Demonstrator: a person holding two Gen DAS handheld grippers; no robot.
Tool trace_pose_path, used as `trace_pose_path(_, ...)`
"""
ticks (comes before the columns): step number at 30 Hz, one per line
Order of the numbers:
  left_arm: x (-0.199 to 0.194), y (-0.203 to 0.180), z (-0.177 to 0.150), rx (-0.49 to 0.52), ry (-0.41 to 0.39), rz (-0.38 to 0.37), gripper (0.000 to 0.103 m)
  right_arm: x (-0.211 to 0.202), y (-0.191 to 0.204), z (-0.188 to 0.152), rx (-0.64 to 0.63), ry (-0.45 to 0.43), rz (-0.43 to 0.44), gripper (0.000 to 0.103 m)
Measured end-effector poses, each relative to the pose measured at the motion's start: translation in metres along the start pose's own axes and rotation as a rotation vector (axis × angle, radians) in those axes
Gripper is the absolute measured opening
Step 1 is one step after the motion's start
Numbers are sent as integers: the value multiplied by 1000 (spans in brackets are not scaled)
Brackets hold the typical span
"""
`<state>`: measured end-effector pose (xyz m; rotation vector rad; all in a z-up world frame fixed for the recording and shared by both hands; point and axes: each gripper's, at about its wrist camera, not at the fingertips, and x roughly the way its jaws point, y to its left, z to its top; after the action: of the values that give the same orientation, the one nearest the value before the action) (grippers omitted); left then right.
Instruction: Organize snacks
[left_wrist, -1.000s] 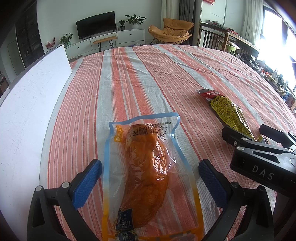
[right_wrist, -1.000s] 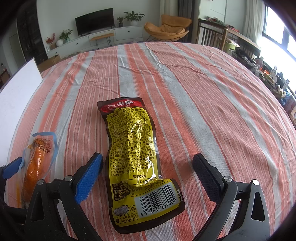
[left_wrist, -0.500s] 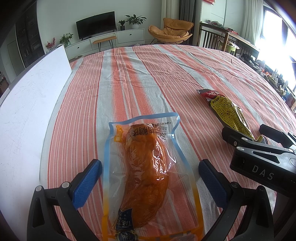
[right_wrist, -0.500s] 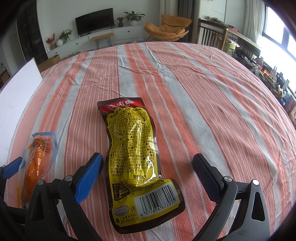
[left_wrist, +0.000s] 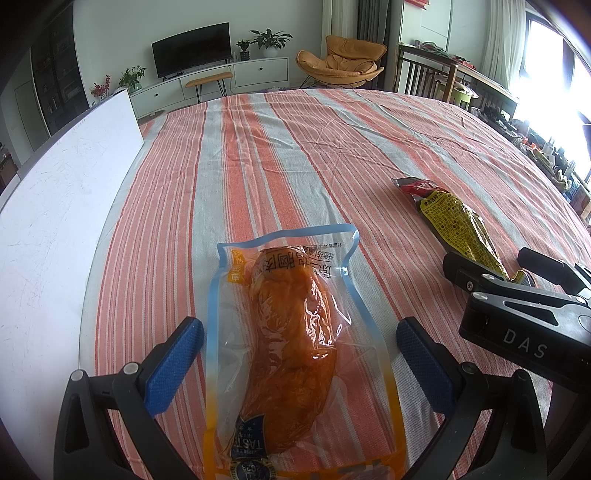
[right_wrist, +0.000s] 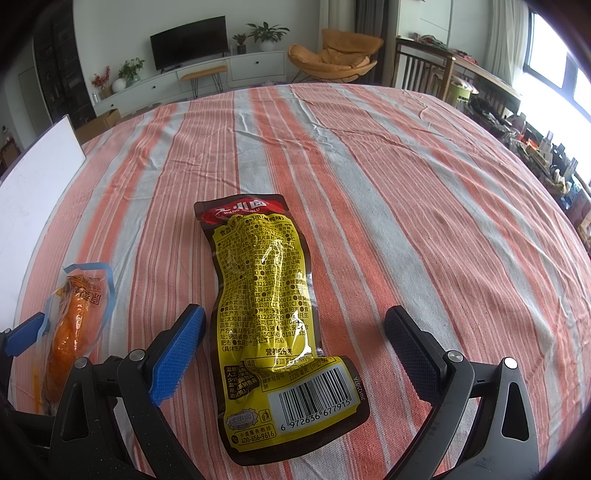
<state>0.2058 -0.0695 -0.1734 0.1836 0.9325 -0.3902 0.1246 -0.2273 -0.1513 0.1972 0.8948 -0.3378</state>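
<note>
The striped tablecloth fills both views, with a white board running along the left edge of the left wrist frame. On it lie 2 snacks: a clear pouch with an orange piece in the lower centre of the left wrist view, and a yellow packet in the lower centre of the right wrist view, well apart from each other. The left gripper straddles the clear pouch with its jaws spread wide and released, neither pad touching the film; the right gripper straddles the yellow packet the same way, holding nothing. The step in hand looks like the approach to a double pick-up. To do it well, each gripper should probably drop low to the cloth and close across the thick middle of its packet, not the slippery sealed edge, without pinching the cloth. Compared with the frames from 1 second and 0.5 seconds ago, nothing has shifted: both packets and both grippers sit where they were.
</note>
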Motion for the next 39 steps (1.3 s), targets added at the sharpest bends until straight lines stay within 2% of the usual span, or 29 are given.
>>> trace_pose_path(39, 0, 0, 0, 0, 0, 0, 103, -1, 0, 0, 0, 0, 0, 99)
